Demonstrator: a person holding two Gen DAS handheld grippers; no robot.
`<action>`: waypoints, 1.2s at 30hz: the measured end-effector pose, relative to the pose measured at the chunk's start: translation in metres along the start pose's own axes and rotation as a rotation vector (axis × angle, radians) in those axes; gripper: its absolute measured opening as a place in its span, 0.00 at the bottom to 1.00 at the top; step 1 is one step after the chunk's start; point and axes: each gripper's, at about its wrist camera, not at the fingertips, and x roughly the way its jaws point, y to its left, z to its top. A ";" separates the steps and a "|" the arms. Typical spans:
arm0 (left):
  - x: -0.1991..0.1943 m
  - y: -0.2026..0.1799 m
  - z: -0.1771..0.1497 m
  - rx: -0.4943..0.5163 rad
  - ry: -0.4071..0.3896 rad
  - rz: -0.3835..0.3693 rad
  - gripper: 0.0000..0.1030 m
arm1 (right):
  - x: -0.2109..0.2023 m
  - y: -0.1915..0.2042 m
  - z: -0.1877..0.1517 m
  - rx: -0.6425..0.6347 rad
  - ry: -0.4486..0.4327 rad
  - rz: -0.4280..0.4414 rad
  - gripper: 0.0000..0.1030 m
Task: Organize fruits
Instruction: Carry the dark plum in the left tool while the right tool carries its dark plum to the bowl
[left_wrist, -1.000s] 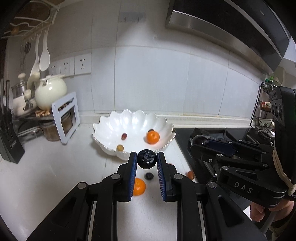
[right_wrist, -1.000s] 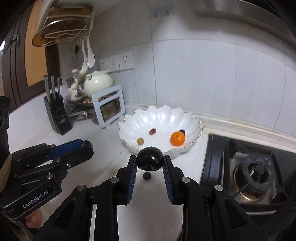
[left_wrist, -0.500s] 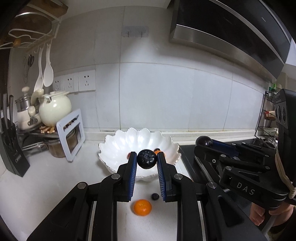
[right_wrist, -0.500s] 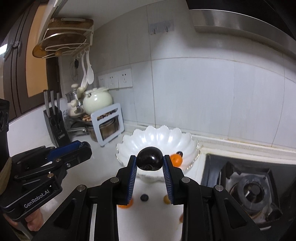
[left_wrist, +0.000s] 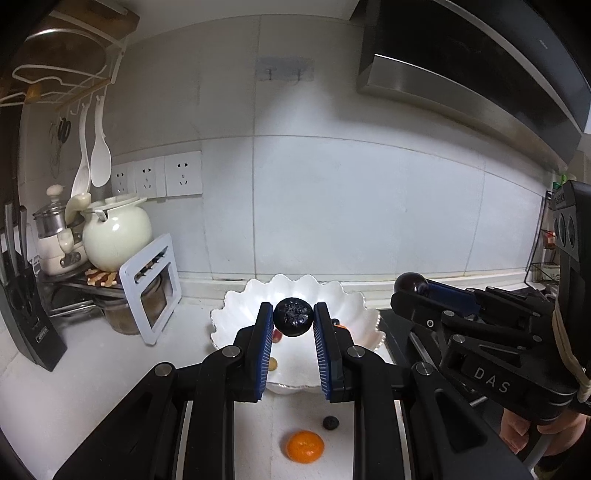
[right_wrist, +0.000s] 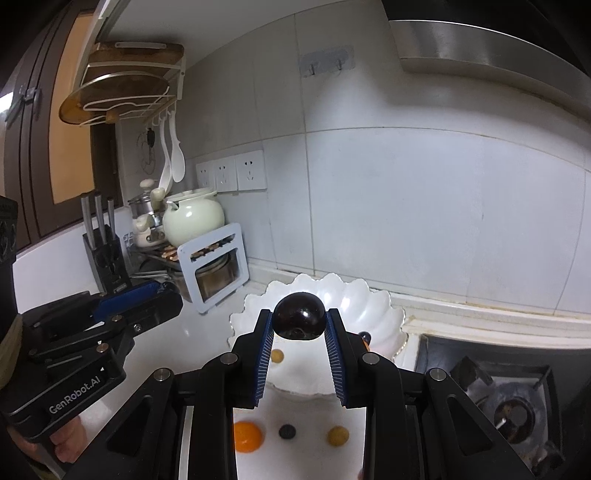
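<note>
My left gripper (left_wrist: 293, 321) is shut on a dark blueberry-like fruit (left_wrist: 293, 320), held in front of the white scalloped bowl (left_wrist: 354, 310). My right gripper (right_wrist: 299, 322) is shut on a glossy dark plum (right_wrist: 299, 319), also before the bowl (right_wrist: 373, 295). The bowl holds a few small fruits (right_wrist: 276, 356), partly hidden by fingers. On the counter below lie an orange (left_wrist: 305, 446), a small dark berry (left_wrist: 330, 423), and a yellowish fruit (right_wrist: 337, 435). The right gripper with its plum shows at right in the left wrist view (left_wrist: 410, 286).
A gas stove (right_wrist: 517, 402) sits right of the bowl. A white rack (left_wrist: 151, 288), teapot (left_wrist: 116, 240), pots and a knife block (left_wrist: 26, 317) stand at left. Tiled wall with sockets (left_wrist: 183, 173) behind; range hood (left_wrist: 480, 66) above.
Both grippers, each still holding its fruit, have risen and tilted up; the bowl now sits lower in view and more wall shows.
</note>
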 end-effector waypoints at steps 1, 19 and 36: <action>0.003 0.002 0.001 -0.001 0.001 0.001 0.22 | 0.003 -0.001 0.002 -0.001 0.001 0.001 0.29; 0.075 0.021 0.019 -0.018 0.101 0.006 0.22 | 0.071 -0.022 0.017 0.009 0.090 -0.007 0.29; 0.168 0.033 0.023 -0.053 0.288 0.003 0.22 | 0.158 -0.051 0.025 0.029 0.264 -0.035 0.29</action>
